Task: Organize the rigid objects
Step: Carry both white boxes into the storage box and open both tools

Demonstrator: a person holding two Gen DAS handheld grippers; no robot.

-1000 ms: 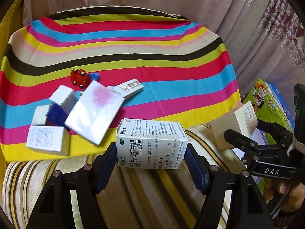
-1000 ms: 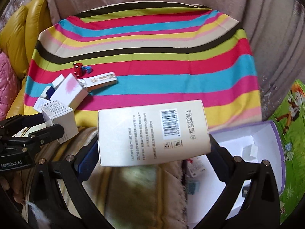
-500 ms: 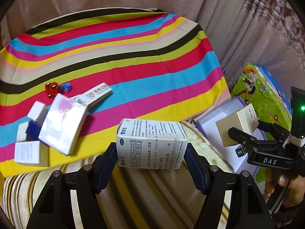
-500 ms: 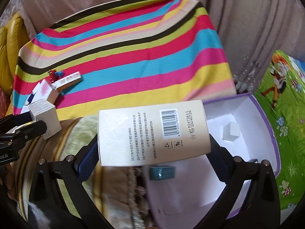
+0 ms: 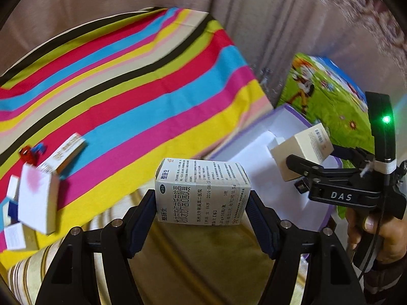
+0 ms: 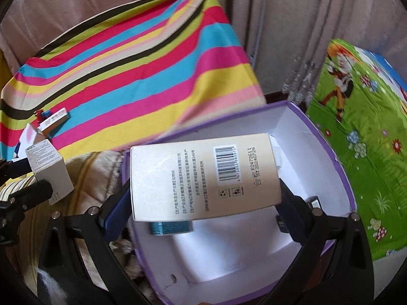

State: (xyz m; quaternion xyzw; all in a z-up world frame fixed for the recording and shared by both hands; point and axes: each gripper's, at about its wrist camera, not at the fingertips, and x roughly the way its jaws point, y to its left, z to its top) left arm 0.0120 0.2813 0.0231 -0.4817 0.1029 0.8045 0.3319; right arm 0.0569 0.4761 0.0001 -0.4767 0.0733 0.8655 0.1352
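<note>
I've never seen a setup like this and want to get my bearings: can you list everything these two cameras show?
White medicine box: one, white with dark print, clamped in the left gripper.
Cream box: one, cream with a barcode, clamped in the right gripper over the purple box.
Purple box: one, purple outside, white inside, open, beside the striped cloth.
Teal item: one, inside the purple box.
Striped cloth: one, multicoloured.
Pile of small boxes: several, mostly white, on the cloth's left.
Red toy: one, behind the pile.
Cartoon mat: one, green, right.
Left gripper: black, blue pads.
Right gripper: black, blue pads.
Hand: one, holding the right gripper.
</note>
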